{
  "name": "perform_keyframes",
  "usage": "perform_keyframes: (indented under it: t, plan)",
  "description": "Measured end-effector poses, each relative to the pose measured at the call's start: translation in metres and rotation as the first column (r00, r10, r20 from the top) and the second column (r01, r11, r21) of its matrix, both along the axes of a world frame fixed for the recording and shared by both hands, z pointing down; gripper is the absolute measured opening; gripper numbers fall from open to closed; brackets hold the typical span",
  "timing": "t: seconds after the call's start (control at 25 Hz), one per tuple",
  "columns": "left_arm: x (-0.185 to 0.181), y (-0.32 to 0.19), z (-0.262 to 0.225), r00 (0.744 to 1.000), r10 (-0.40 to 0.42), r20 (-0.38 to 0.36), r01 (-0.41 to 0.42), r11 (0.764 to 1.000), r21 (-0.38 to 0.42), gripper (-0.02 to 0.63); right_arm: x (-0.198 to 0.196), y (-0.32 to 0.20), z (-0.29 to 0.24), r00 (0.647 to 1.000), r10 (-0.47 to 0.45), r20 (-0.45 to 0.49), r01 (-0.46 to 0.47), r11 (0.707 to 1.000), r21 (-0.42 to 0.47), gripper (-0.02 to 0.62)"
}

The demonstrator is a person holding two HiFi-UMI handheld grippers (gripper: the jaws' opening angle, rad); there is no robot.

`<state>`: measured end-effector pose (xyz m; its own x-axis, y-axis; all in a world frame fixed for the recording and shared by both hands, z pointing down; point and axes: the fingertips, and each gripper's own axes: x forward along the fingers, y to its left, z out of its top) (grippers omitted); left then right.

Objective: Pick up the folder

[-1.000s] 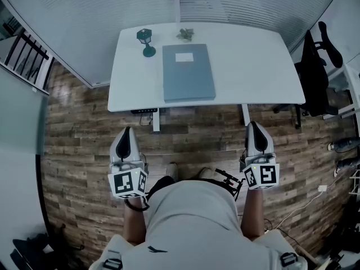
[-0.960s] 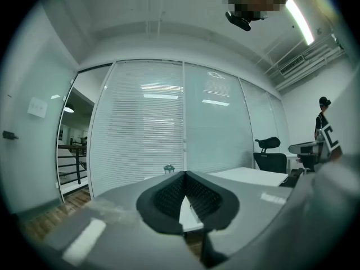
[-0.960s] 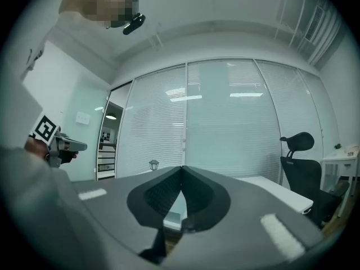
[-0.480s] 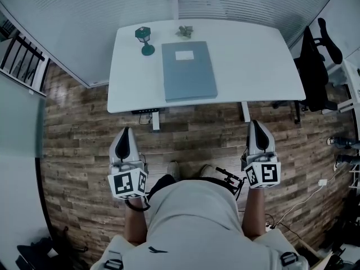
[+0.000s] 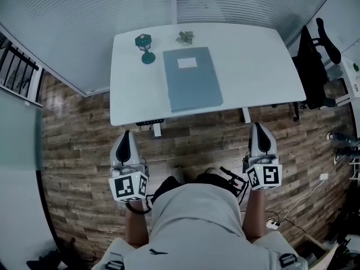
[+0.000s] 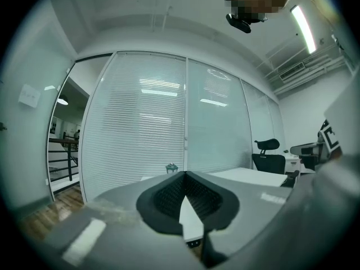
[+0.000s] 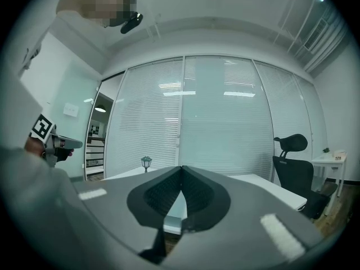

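Note:
A grey-blue folder [image 5: 193, 79] with a white label lies flat on the white table [image 5: 253, 66], left of the table's middle, reaching almost to its near edge. My left gripper [image 5: 126, 136] and right gripper [image 5: 259, 128] are both shut and empty, held level over the wooden floor just short of the table's near edge. The folder lies between their lines, farther ahead. In the left gripper view the left gripper [image 6: 185, 176] has its tips meeting in front of the table. The right gripper [image 7: 181, 170] looks the same in its own view.
A small teal lantern [image 5: 145, 47] and a small grey-green ornament [image 5: 185, 36] stand at the table's far side. A black office chair [image 5: 315, 66] stands right of the table. Glass walls with blinds run behind it. Cables [image 5: 304, 198] lie on the floor at right.
The table has come closer in the head view as the person stepped forward. Both grippers moved forward with the body, staying shut.

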<state>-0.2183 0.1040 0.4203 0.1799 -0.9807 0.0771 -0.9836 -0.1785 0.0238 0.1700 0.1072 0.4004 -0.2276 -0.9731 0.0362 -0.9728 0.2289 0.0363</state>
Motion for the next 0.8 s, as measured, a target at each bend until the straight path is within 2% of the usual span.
perform_keyframes:
  t: [0.4, 0.6, 0.8]
  plan:
    - [-0.008, -0.057, 0.008, 0.997, 0.079, -0.02, -0.08, 0.996, -0.04, 0.006, -0.015, -0.023, 0.004, 0.999, 0.05, -0.019, -0.051, 0.997, -0.05, -0.006]
    - [0.001, -0.084, 0.018, 0.998, 0.056, -0.016, -0.057, 0.997, -0.055, 0.006, -0.002, -0.053, 0.007, 0.999, 0.034, -0.02, -0.035, 0.997, -0.063, -0.006]
    - [0.015, -0.109, 0.022, 1.0, 0.001, -0.016, -0.002, 0.998, -0.055, 0.006, 0.019, -0.093, 0.0, 1.0, 0.001, -0.02, -0.001, 0.999, -0.039, -0.006]
